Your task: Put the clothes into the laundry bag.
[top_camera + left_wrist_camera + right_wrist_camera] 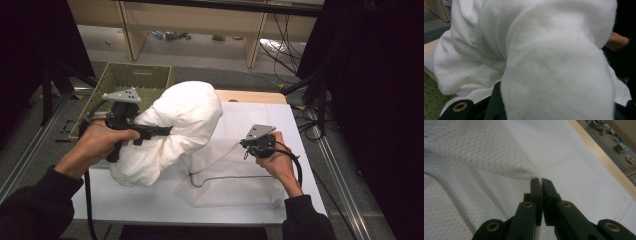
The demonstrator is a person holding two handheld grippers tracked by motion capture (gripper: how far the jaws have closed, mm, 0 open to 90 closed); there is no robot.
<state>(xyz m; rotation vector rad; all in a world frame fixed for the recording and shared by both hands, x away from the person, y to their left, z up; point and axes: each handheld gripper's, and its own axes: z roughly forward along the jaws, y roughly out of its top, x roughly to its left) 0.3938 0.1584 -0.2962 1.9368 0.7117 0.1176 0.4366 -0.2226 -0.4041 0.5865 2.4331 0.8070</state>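
A bulky white fleece cloth [185, 115] hangs lifted above the left half of the table. My left gripper [162, 131] reaches into it from the left and is shut on it. In the left gripper view the cloth [549, 62] drapes over the black jaws and hides their tips. A white mesh bag [235, 180] lies flat on the table at the right, with a grey drawstring [225, 176] across it. My right gripper [247, 143] is shut on a raised fold of the bag's edge; the mesh [486, 152] is pinched at the gripper's tips [540, 180].
A green woven basket [145, 77] stands off the table's far left corner, behind the cloth. The white table top [130, 200] has a wooden far edge [599, 155]. Wooden shelving and cables sit on the floor beyond. A black curtain hangs at the right.
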